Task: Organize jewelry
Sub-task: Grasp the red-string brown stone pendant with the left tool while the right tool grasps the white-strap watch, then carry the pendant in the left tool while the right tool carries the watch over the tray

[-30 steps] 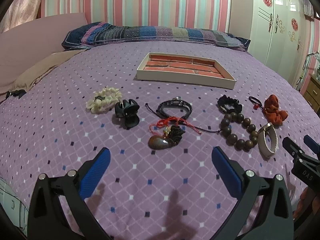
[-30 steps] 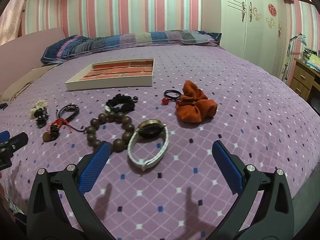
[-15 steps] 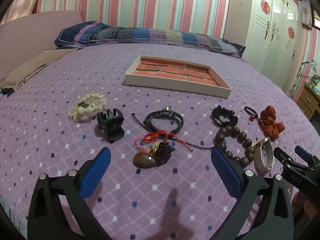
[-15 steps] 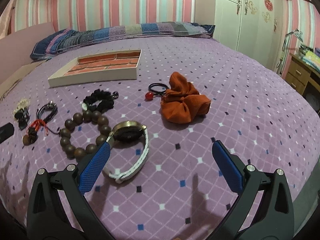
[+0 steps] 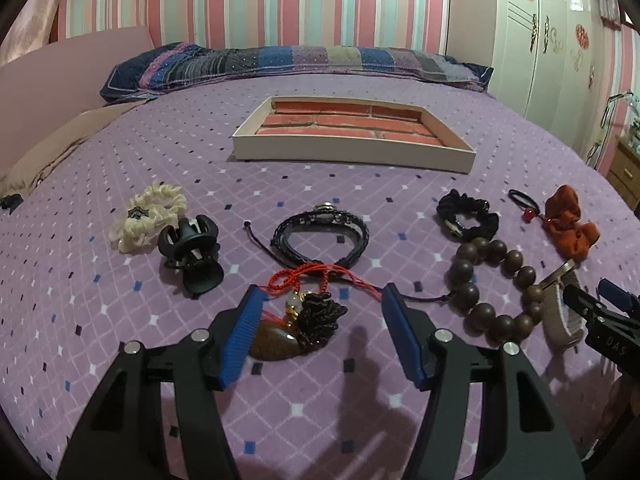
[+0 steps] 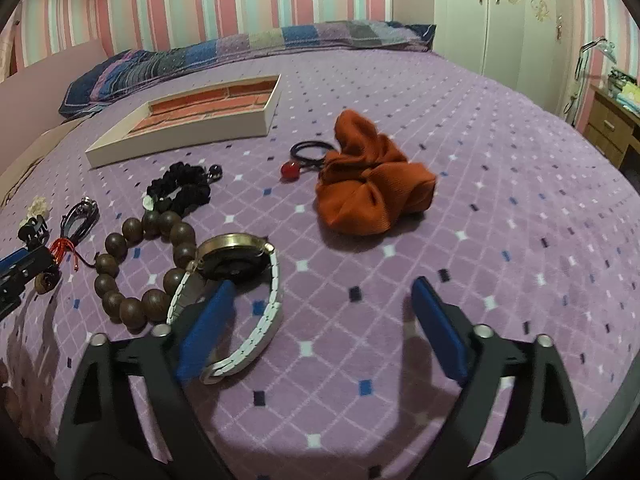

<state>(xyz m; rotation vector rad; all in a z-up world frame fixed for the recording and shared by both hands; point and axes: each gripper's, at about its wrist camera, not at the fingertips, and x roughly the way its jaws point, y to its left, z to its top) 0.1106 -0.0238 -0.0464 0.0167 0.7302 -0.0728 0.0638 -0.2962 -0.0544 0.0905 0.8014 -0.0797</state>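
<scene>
closing left gripper [image 5: 320, 332] around red-cord pendant [image 5: 292, 330] on purple bedspread [image 5: 360, 412], pads not yet pressing, right gripper [image 6: 320, 328] narrowing too, nothing gripped, left pad over white-strap watch [image 6: 240, 280], tray [image 5: 352, 152] further back

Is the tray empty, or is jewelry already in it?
Empty: the tray shows only its brick-patterned floor; every piece lies on the bedspread.

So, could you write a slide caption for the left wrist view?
Left gripper, fingers just closing, straddles a red-cord pendant on the purple bed; the tray waits behind.
</scene>
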